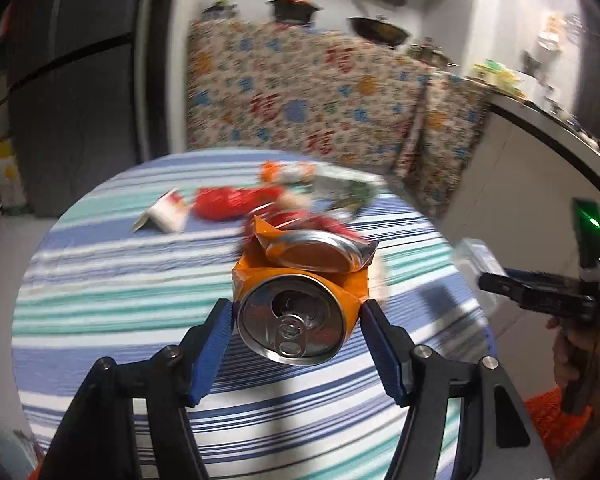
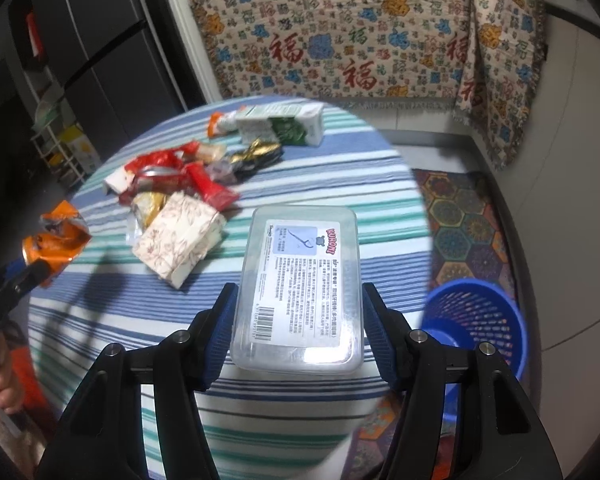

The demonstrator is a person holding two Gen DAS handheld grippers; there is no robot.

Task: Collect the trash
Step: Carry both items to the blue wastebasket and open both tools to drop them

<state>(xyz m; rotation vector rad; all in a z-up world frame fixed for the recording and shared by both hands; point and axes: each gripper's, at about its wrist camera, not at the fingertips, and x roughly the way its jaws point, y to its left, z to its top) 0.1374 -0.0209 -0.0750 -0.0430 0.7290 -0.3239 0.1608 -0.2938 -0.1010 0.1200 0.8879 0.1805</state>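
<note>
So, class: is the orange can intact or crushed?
Crushed: the orange can is crumpled and folded over, held in the left tool.

A crushed orange aluminium can [image 1: 300,312] sits between the left gripper's [image 1: 296,344] pads, above the near part of the round striped-cloth table [image 2: 300,184]. A clear rectangular plastic box [image 2: 298,288] sits between the right gripper's [image 2: 298,332] pads. A heap of crumpled wrappers [image 2: 172,184] lies far left on the table, a white-and-green carton [image 2: 284,122] behind it. A blue perforated plastic bin [image 2: 480,324] stands on the floor, right of the table.
</note>
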